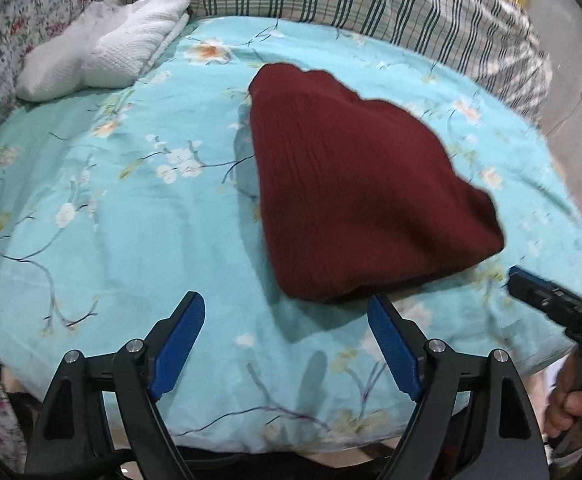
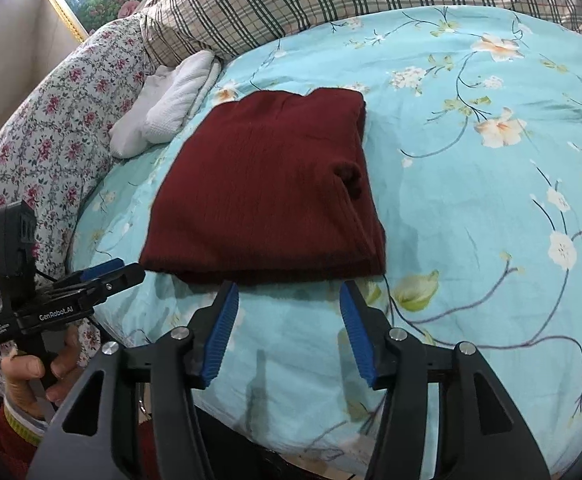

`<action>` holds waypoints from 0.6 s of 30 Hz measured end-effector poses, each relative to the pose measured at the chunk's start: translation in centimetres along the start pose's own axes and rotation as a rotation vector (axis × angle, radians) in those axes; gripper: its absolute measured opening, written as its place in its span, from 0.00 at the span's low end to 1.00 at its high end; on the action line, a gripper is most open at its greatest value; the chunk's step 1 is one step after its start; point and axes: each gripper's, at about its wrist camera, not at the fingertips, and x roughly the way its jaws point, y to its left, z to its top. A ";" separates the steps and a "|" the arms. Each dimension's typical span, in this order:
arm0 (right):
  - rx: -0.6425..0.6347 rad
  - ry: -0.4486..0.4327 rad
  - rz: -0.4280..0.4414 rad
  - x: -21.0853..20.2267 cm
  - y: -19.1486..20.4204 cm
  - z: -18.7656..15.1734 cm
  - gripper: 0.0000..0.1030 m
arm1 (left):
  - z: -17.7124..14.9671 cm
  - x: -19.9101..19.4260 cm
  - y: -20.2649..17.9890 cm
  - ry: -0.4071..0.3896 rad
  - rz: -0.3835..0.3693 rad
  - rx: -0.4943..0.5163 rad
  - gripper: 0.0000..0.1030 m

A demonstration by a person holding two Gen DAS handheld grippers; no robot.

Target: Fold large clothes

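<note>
Plainly, the maroon ribbed-knit sweater (image 2: 267,184) already lies folded into a compact, roughly rectangular bundle on the turquoise floral bedsheet (image 2: 471,208), its near hem just beyond the tips of the right gripper (image 2: 289,296). That gripper's blue-padded fingers (image 2: 221,334) stand moderately apart with nothing between them, straddling bare sheet right in front of the hem. The left gripper (image 1: 287,306) is spread wider, also empty, with the sweater's near corner ahead of and slightly to the right of its right finger (the cloth looks blurred in this view, so its edge there is hard to place exactly).

As a judgement, the knit is soft, limp and fairly thick, several layers deep, so it should have some weight and will sag and unfold if lifted from one point. The ribbing ought to grip the pads well; slipping looks unlikely. The best hold is probably the near hem, pinching all the layers together at both corners, one gripper each, so the bundle stays square. A small pucker shows on the top layer toward the right edge, and a shallow pinch could drag only that layer.

Beyond the sweater's far-left corner lies a folded white towel (image 2: 171,108), with a plaid quilt (image 2: 331,0) further back.
</note>
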 end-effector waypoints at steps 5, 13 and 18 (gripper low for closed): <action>-0.013 0.016 -0.019 -0.1 0.1 -1.1 0.55 | -1.0 0.0 -0.5 0.010 0.079 0.046 0.81; -0.037 0.034 -0.030 0.0 0.5 -1.9 0.60 | -2.2 -0.4 -0.6 0.006 0.135 0.068 0.82; -0.037 0.045 -0.014 0.4 0.6 -1.7 0.60 | -1.8 -0.6 0.2 -0.004 0.124 0.038 0.82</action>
